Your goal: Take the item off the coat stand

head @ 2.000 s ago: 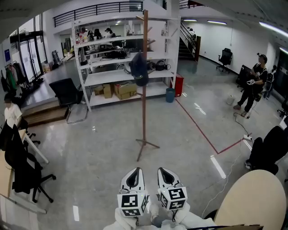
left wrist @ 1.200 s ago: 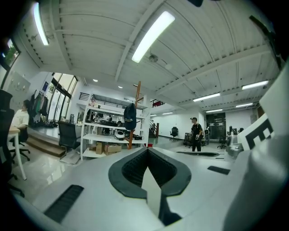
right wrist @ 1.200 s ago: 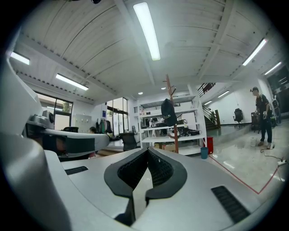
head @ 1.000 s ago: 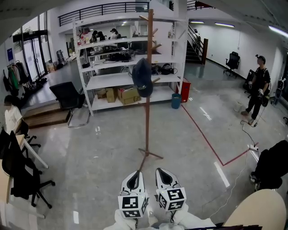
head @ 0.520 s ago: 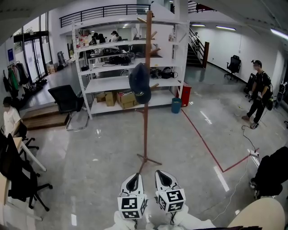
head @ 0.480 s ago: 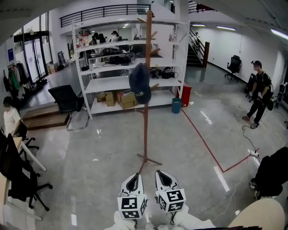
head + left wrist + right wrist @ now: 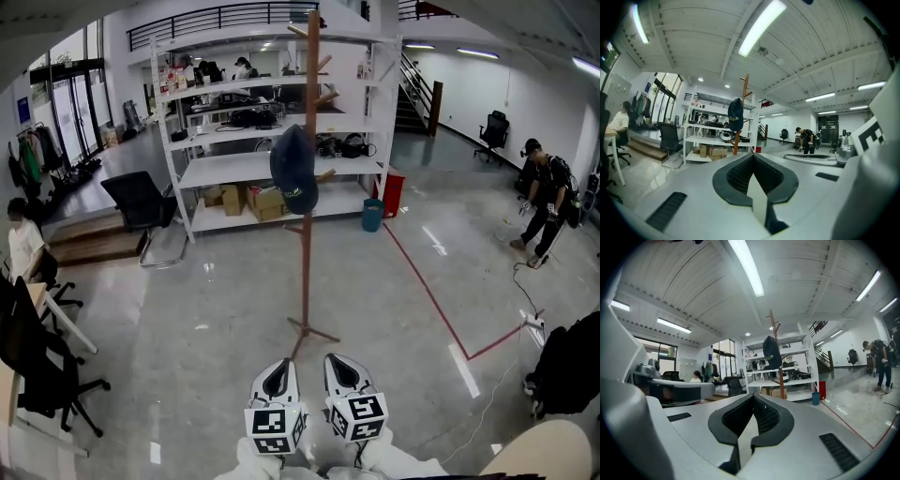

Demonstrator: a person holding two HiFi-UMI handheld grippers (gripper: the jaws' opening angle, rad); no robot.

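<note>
**Closing on the stand, both claws shut and empty**

Nearer now than two seconds back: the coat stand (image 7: 307,234) looms larger in the head view and its feet have slid down the picture toward me. The person by the cables at the far right has also shifted.

The cap (image 7: 294,171) hangs on a peg partway up the pole, on the pole's left side, drooping lengthwise so its long axis runs about parallel with the pole. It's still well apart from me, straight ahead and higher than the claws.

The left claw (image 7: 279,360) and the right claw (image 7: 339,360) sit side by side, low in the head view and roughly level. Each claw's own view shows its pads pressed together with nothing between them.

The pole lines up almost between the two claws, so neither is much closer. With the cap on the left of the pole, I judge the left claw has the straighter line. It'd need to open, rise and go forward.
</note>
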